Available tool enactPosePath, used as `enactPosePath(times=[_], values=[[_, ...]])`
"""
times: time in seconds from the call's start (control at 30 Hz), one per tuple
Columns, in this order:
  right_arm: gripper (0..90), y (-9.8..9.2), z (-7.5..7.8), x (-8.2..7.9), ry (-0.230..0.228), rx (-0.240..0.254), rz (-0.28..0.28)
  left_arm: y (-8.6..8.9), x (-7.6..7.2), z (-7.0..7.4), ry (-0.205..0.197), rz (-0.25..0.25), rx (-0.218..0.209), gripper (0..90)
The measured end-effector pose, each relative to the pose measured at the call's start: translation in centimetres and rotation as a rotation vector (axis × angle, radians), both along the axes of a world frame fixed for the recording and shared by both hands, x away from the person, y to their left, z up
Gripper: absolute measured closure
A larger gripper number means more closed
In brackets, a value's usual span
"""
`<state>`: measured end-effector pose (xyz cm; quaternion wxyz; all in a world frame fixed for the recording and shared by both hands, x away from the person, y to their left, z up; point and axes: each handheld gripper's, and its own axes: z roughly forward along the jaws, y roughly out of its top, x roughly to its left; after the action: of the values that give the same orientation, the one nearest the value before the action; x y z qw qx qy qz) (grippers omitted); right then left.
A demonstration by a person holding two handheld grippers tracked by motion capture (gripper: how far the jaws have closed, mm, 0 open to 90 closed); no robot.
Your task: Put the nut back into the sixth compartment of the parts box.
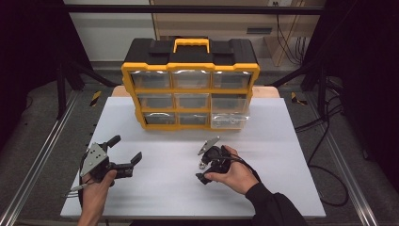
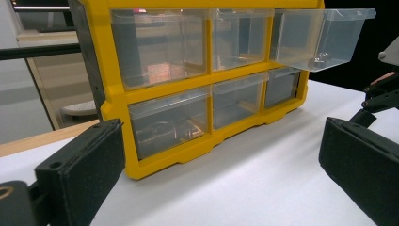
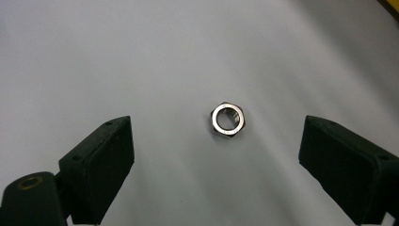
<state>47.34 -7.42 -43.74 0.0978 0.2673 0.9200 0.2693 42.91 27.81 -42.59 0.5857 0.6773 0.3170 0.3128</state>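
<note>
A small steel hex nut (image 3: 228, 120) lies flat on the white table (image 3: 141, 56). My right gripper (image 3: 219, 139) hangs open just over it, one black pad on each side, touching nothing. In the high view the right gripper (image 1: 203, 171) points down at the table's middle. My left gripper (image 1: 125, 149) stands open and empty near the front left, facing the yellow and black drawer organizer (image 1: 190, 86). In the left gripper view, the left gripper (image 2: 226, 157) looks at the organizer (image 2: 113, 108). The middle-row right clear drawer (image 2: 324, 37) is pulled out, with a small metal piece inside.
The organizer stands at the back centre of the table (image 1: 282, 141), with a yellow handle (image 1: 191, 44) on top; its other clear drawers are pushed in. Cables lie on the floor at the right (image 1: 324, 122). Part of the right gripper (image 2: 381, 89) shows in the left gripper view.
</note>
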Motion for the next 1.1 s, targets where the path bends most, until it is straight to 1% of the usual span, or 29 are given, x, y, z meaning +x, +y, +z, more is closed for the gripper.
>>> enactPosePath(times=[0.03,0.07,0.1,0.13,0.17,0.27,0.3,0.33,0.37,0.4,0.43,0.53,0.7,0.83,1.1], values=[[10.8,0.1,0.0,0.0,0.004,-0.001,-0.005,0.0,0.0,0.0,0.0,0.0,0.001,0.7],[10.8,0.0,0.0,0.1,0.003,-0.003,0.003,0.0,0.0,0.0,0.0,0.0,0.001,0.8],[10.9,0.1,-0.1,0.0,0.008,0.003,-0.011,0.0,0.0,0.0,0.0,0.0,0.001,0.8],[10.9,0.1,-0.1,0.1,0.009,-0.003,0.001,0.0,0.0,0.0,0.0,0.0,0.001,0.8],[10.9,0.1,-0.1,0.0,0.016,0.004,-0.008,0.0,0.0,0.0,0.0,0.0,0.001,0.7],[13.1,0.1,-0.1,0.1,0.023,-0.005,-0.01,0.0,0.0,0.0,0.0,0.0,0.0,0.8],[14.1,0.1,-0.1,0.1,0.023,-0.002,-0.019,0.0,0.0,0.0,0.0,0.0,0.0,0.8],[15.6,0.1,-0.1,0.2,0.032,-0.001,-0.007,0.0,0.0,0.0,0.0,0.0,0.0,0.8],[16.8,0.1,0.0,0.2,0.029,-0.007,-0.004,0.0,0.0,0.0,0.0,0.0,0.0,0.7],[17.5,0.1,0.0,0.3,0.029,0.0,-0.002,0.0,0.0,0.0,0.0,-0.001,0.001,0.8],[18.5,0.2,0.1,0.3,0.042,0.002,-0.013,0.0,0.0,0.0,0.0,-0.001,0.001,0.8],[21.6,0.4,0.2,0.5,0.044,-0.015,-0.019,0.0,0.0,0.0,-0.001,0.0,0.001,0.7],[28.3,0.7,0.0,0.8,0.074,-0.021,-0.044,0.0,0.0,0.0,-0.001,0.0,0.0,0.8],[33.3,0.8,-0.4,1.2,0.085,-0.028,-0.057,0.0,0.0,0.0,0.0,-0.001,0.0,0.8],[42.9,1.1,-0.9,1.8,0.096,-0.029,-0.064,0.0,0.0,0.0,0.0,-0.001,0.0,0.8]])
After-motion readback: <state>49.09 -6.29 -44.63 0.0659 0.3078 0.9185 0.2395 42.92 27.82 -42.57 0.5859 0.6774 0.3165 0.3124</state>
